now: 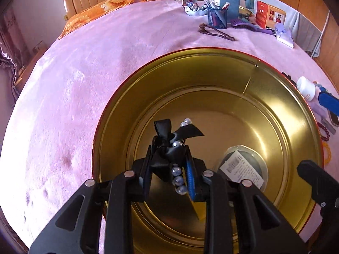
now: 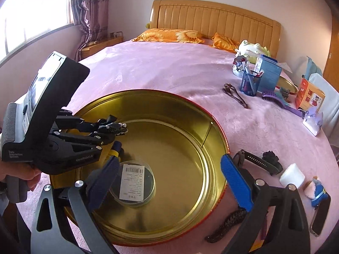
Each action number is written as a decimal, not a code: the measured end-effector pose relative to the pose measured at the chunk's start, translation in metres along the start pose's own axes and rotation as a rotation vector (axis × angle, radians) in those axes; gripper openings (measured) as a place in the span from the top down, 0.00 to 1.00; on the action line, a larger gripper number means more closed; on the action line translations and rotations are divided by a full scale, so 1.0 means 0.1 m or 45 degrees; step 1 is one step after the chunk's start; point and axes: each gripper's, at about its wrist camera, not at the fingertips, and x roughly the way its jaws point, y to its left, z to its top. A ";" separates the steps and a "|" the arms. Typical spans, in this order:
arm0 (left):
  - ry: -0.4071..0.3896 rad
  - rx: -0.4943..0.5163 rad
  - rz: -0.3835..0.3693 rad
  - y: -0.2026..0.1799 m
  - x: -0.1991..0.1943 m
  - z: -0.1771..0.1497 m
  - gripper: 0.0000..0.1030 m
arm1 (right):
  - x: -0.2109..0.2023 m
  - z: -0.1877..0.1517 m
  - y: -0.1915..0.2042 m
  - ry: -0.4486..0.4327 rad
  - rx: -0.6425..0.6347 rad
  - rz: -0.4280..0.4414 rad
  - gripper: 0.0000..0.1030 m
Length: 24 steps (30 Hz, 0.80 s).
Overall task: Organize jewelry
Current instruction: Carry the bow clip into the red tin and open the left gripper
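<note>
Pink bedspread [image 2: 159,72]; "GenRobot.AI" left tool [image 2: 121,128].

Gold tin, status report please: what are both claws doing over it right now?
Left gripper shut on black bow with pearls, over tin. Right gripper open, empty. Round labelled box already inside.

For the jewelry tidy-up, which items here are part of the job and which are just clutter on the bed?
In the job:
left gripper
black bow with pearls, clamped in it
gold tin
round labelled case inside the tin

Lying about:
pen cup
purple hairbrush
white jar
phone
</note>
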 end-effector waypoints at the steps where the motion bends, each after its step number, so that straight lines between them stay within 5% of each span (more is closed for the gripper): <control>1: 0.002 0.005 -0.001 0.03 0.01 0.00 0.72 | 0.02 -0.01 -0.01 0.002 -0.002 0.005 0.06; 3: -0.007 -0.001 0.002 0.03 0.00 0.02 0.71 | 0.02 -0.03 0.00 0.003 -0.011 0.004 0.06; 6: -0.051 -0.021 -0.056 0.03 -0.07 0.02 0.26 | -0.06 -0.10 -0.03 -0.020 -0.012 0.000 0.06; 16: -0.267 -0.096 -0.164 -0.15 -0.51 -0.21 0.15 | -0.60 -0.64 -0.42 -0.108 0.201 0.026 0.06; 24: -0.421 0.090 -0.426 -0.88 -1.03 -0.60 0.12 | -0.77 -1.31 -1.08 -0.003 0.387 -0.187 0.06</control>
